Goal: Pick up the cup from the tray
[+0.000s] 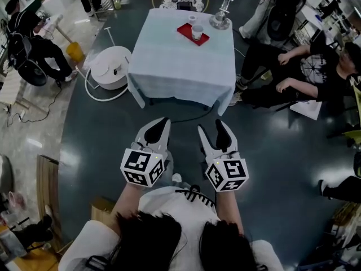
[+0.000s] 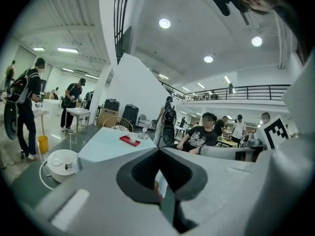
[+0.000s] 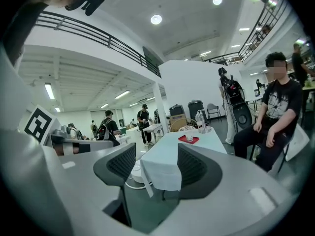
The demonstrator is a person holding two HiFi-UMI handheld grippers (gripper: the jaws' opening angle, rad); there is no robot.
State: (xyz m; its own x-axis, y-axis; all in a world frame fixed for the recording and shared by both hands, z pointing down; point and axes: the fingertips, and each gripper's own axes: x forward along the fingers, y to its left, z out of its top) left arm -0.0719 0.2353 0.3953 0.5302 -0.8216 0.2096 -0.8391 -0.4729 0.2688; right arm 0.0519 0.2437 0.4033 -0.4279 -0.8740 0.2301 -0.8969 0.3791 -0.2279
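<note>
Claws come first: our right claw (image 1: pixel 212 130) stands part-way open with nothing between its pads, and our left claw (image 1: pixel 159 127) has its tips drawn together, also empty. Both hang over bare floor, pointing at the worktop (image 1: pixel 175 61) ahead, and well apart from it. The cup (image 1: pixel 197 32) stands upright on the red tray (image 1: pixel 183 30), its long axis vertical, toward the far right of the cloth. It lies straight ahead and slightly right, so we judge the right claw the nearer and better placed. We count two claws, one tray, one cup on it, one small white object (image 1: pixel 192 18) behind it, and one clear vessel (image 1: pixel 221 17) beside.
</note>
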